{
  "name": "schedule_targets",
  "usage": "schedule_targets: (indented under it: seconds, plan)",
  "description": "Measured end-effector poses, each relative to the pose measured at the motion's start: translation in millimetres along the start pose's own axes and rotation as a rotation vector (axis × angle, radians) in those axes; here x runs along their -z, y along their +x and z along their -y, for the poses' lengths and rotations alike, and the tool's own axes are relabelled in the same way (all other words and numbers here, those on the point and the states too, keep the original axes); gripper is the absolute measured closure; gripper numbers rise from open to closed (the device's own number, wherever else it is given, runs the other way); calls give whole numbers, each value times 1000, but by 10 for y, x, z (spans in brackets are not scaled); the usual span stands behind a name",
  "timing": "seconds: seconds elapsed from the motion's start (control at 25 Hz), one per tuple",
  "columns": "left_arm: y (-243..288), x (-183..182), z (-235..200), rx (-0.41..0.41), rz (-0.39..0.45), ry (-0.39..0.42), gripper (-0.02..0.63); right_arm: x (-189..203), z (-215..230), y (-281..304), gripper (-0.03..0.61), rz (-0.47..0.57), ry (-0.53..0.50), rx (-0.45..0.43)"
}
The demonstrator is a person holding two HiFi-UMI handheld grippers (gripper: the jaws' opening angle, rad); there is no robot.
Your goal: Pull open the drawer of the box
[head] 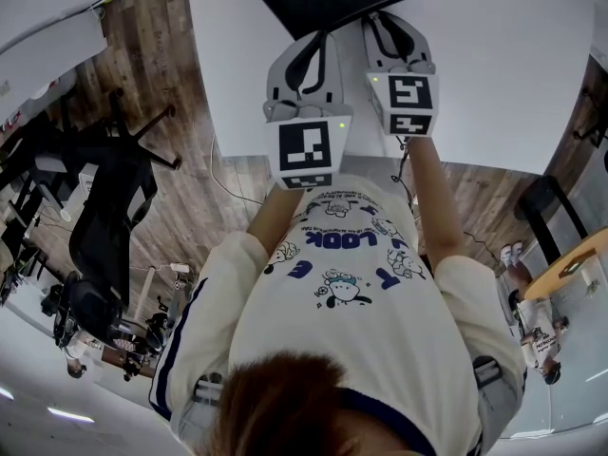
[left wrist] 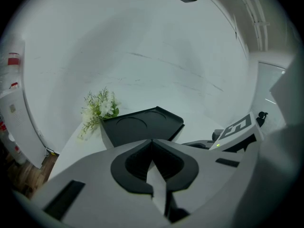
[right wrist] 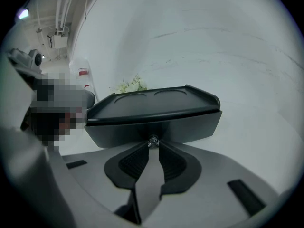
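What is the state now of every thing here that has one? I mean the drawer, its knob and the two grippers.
drawer: closed, its front flush under the top of the black box
knob: pinched between the right gripper's jaw tips
right gripper: shut on the knob
left gripper: shut, nothing between its jaws

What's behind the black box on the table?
A small bunch of white flowers sits behind the black box; in the right gripper view the box's top covers its lower part.
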State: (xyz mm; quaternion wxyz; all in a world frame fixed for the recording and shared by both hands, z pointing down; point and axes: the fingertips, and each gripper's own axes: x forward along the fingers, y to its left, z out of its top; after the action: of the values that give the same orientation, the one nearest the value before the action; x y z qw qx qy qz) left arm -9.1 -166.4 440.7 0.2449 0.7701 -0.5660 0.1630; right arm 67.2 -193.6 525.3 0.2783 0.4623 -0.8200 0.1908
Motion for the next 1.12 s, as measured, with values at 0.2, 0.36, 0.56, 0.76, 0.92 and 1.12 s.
schedule_targets:
  seconds: [0.2,0.36,0.56,0.76,0.92,1.12]
  plan:
    - [-34,24,11,5,4,1,597,55,-38,-61,495,-8,15,-1]
    - [-56,22,51,8,8,6,597,91,-43,-122,495,-8,25,-2]
    - [-88,32,112,12,12,12,597,146,-29,-189,495,-11,32,-1]
    - [-118,77,166,22,9,19,597,211,-33,-236,495,-15,38,0]
    - [-169,77,199,29,13,26,597,251,-52,-301,495,-19,43,5]
    - [-202,76,250,36,18,32,597,309,-49,-361,495,-24,48,5]
